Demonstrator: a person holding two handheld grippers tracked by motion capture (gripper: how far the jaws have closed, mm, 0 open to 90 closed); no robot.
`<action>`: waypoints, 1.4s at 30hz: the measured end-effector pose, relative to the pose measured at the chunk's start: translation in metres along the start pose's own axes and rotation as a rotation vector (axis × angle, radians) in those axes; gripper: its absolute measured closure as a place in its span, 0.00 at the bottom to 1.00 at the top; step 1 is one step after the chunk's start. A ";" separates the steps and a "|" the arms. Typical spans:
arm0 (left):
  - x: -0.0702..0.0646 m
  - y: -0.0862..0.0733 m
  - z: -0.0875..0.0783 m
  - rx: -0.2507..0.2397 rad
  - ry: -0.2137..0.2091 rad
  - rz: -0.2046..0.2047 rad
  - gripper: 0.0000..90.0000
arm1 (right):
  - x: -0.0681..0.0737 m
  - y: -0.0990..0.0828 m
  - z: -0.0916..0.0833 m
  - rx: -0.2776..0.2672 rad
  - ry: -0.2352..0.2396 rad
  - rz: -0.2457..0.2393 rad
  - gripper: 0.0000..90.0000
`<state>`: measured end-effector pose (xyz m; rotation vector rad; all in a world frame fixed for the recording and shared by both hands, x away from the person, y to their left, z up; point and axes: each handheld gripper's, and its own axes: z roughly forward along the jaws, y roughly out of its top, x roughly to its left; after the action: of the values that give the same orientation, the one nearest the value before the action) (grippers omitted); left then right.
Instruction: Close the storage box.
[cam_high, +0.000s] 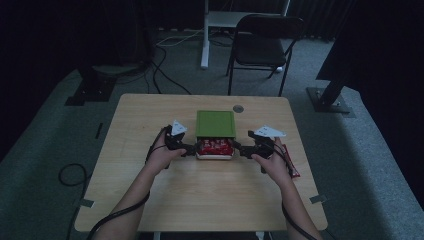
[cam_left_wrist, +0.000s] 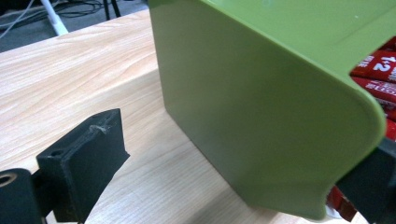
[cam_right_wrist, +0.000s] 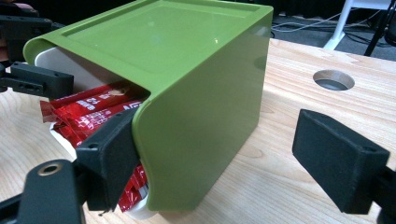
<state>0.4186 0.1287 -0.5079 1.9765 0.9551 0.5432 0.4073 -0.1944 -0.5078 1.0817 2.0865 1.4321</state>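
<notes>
Two open grippers, left gripper (cam_high: 186, 148) and right gripper (cam_high: 242, 148), straddle the side walls of the green box (cam_high: 215, 123) mid-table, so the person should probably close both evenly and keep the red packets (cam_high: 214, 146) from snagging.

A plain green lid (cam_right_wrist: 187, 70) covers a seemingly white box (cam_high: 215, 156) of red, white-lettered packets (cam_right_wrist: 93, 112) on pale woodgrain table (cam_high: 200, 190).

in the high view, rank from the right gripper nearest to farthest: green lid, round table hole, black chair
1. green lid, just left of the right gripper, at the table's middle.
2. round table hole, near the far edge.
3. black chair, on the floor beyond the table.
</notes>
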 end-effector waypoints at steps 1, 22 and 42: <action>0.000 0.000 0.000 -0.002 -0.001 0.001 0.05 | 0.000 0.000 0.000 0.000 -0.002 0.001 0.16; -0.009 0.006 -0.010 -0.021 -0.050 0.008 0.06 | 0.007 0.007 -0.011 -0.037 0.019 -0.002 0.21; -0.010 -0.003 -0.026 -0.018 -0.049 -0.003 0.06 | 0.002 -0.001 -0.034 -0.027 -0.005 -0.012 0.21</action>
<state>0.3940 0.1351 -0.4966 1.9636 0.9195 0.4979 0.3823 -0.2135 -0.4952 1.0593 2.0603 1.4464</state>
